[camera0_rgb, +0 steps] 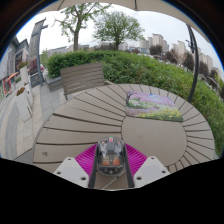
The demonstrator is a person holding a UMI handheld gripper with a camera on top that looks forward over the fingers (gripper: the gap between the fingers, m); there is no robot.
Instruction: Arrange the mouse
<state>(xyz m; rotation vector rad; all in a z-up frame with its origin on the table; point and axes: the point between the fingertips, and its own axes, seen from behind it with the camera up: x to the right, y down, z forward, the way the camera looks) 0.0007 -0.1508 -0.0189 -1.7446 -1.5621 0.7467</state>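
A round slatted wooden table (90,125) fills the scene, bearing a printed mouse mat (153,105) toward its far side. Well short of that mat, the gripper (110,166) pinches a mouse (110,155) between its pink pads (87,158). The mouse looks light, rigid and smooth-shelled; its flanks seem the surest hold.

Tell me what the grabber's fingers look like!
The gripper has two pale, whitish fingers with blocky angled ends. Each one wears a bright pink pad on its inner side. No cables or markings show.
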